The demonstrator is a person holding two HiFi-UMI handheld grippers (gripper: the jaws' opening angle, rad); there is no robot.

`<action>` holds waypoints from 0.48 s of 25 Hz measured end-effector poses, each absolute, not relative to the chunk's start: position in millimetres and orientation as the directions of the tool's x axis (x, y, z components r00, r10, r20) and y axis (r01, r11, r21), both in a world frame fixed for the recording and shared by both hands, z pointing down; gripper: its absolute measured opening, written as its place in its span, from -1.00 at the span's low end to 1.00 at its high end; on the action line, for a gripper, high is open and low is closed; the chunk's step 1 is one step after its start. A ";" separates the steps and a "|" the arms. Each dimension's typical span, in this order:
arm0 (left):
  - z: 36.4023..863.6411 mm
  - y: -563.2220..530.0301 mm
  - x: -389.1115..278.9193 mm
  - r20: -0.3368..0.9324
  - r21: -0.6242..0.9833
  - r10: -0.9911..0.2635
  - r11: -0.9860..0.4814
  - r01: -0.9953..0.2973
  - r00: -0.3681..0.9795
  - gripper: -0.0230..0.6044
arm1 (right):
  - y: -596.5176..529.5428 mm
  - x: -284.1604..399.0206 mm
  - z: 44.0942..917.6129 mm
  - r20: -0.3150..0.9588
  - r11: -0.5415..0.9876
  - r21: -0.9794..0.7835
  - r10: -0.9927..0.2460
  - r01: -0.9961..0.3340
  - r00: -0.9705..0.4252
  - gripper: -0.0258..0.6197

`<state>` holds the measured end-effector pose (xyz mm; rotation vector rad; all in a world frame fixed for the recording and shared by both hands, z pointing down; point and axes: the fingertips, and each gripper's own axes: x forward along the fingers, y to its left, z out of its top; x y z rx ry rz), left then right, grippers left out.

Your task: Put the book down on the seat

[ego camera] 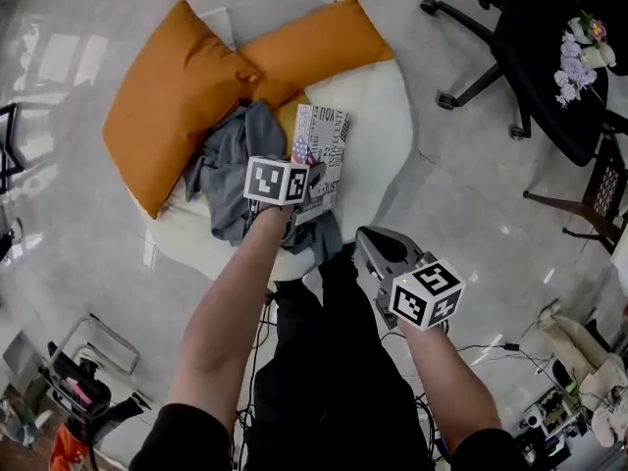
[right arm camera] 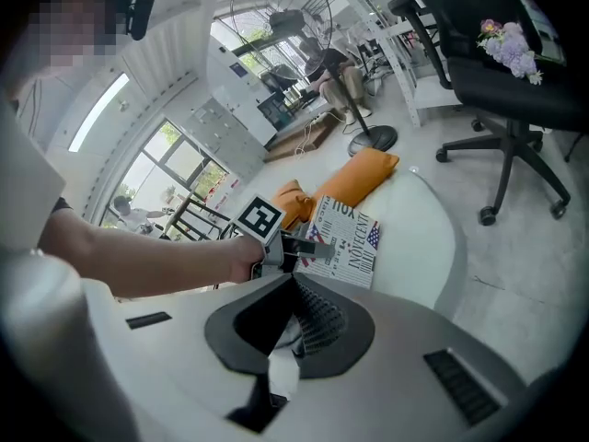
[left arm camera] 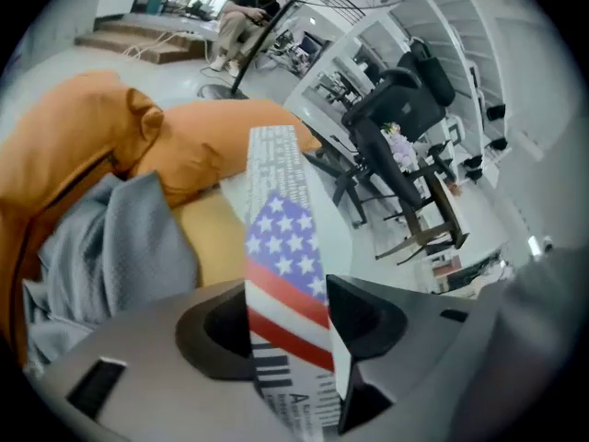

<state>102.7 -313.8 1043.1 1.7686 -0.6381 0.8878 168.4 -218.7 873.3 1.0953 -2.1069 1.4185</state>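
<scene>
The book (ego camera: pixel 324 140), with newsprint lettering and a flag on its cover, lies flat on the round cream seat (ego camera: pixel 385 130). My left gripper (ego camera: pixel 309 182) is at the book's near edge. In the left gripper view the book's spine (left arm camera: pixel 281 238) stands between the jaws of that gripper (left arm camera: pixel 287 307), and the pads do not visibly press on it. In the right gripper view the book (right arm camera: pixel 348 238) shows with the left gripper (right arm camera: pixel 293 247) at its corner. My right gripper (ego camera: pixel 373 250) hangs near the seat's front right, off the seat. Its jaws (right arm camera: pixel 294 288) meet with nothing in them.
Two orange cushions (ego camera: pixel 167 96) (ego camera: pixel 309 47) lean at the back of the seat. A grey cloth (ego camera: pixel 231 170) lies left of the book. An office chair (ego camera: pixel 481 57) and a dark table with flowers (ego camera: pixel 579 52) stand to the right. Cables lie on the floor.
</scene>
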 end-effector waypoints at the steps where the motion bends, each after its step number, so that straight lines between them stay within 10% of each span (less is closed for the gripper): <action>1: 1043.7 -318.8 93.9 0.845 0.486 -0.025 -0.382 -0.786 0.535 -0.14 | -216.3 167.3 872.1 0.671 0.191 -0.608 -0.394 -0.770 -0.628 -0.88; 12: 947.1 -313.4 35.5 0.917 0.254 -0.143 -0.513 -0.820 0.373 0.03 | -200.7 131.8 806.5 0.647 0.216 -0.610 -0.419 -0.763 -0.636 -0.87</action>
